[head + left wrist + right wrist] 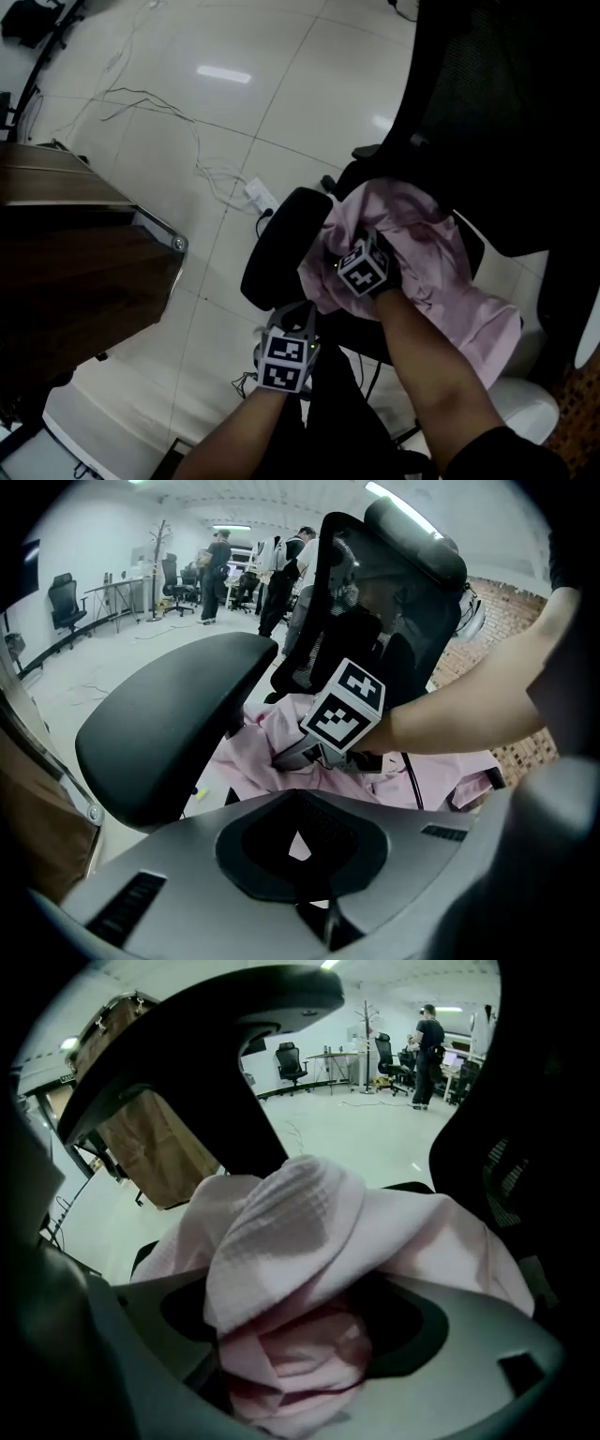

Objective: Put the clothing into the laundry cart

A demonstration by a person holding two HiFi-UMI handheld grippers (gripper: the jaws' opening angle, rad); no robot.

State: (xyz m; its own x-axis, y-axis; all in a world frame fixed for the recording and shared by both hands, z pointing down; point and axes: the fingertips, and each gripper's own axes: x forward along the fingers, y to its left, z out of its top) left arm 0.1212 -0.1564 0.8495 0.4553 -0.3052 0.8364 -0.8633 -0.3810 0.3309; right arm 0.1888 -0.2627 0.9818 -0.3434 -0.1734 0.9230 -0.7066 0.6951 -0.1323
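The crumpled pink waffle-weave garment (441, 281) lies on the black office chair (487, 112), bunched between the spread, unclamped jaws of the right hand-held gripper (300, 1335); the left hand-held gripper (292, 323), clenched empty, is farther off.

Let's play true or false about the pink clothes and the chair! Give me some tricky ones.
1. The pink garment lies on the black office chair. True.
2. The right gripper is down in the pink cloth, which sits between its jaws. True.
3. The floor is carpet. False: it is shiny pale tile.
4. The left gripper holds the garment. False: it holds nothing and sits beside the armrest.
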